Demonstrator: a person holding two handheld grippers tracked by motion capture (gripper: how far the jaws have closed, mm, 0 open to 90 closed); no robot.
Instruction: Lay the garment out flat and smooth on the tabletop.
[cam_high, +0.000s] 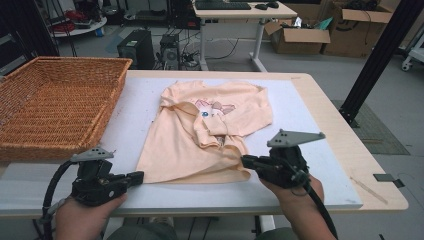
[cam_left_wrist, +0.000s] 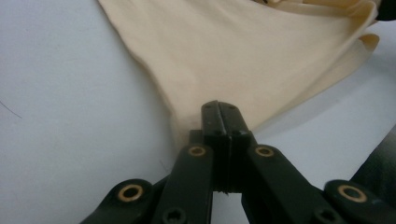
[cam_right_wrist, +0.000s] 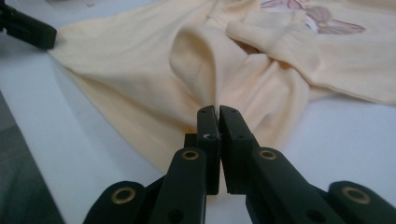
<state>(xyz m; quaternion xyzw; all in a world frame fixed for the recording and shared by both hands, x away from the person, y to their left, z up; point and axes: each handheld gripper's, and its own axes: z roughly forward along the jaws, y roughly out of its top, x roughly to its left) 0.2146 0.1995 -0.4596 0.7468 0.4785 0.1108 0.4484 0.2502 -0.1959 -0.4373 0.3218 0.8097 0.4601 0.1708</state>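
A peach long-sleeved shirt (cam_high: 200, 145) with a small print on the chest lies crumpled on the white table top (cam_high: 310, 130). My left gripper (cam_high: 141, 175) is shut on the shirt's near left corner; in the left gripper view the jaws (cam_left_wrist: 219, 109) pinch the cloth (cam_left_wrist: 243, 51) at its tip. My right gripper (cam_high: 245, 161) is shut on the near right hem, and the fabric (cam_right_wrist: 140, 60) bunches into folds just above the closed jaws (cam_right_wrist: 218, 112). The left gripper (cam_right_wrist: 28, 30) also appears far off in the right gripper view, at the shirt's other corner.
A large wicker basket (cam_high: 55, 100) stands on the table's left side. Beyond the table are computer towers (cam_high: 137, 47), a white desk (cam_high: 240, 12) and cardboard boxes (cam_high: 300, 37). A black post (cam_high: 380, 55) rises at the right.
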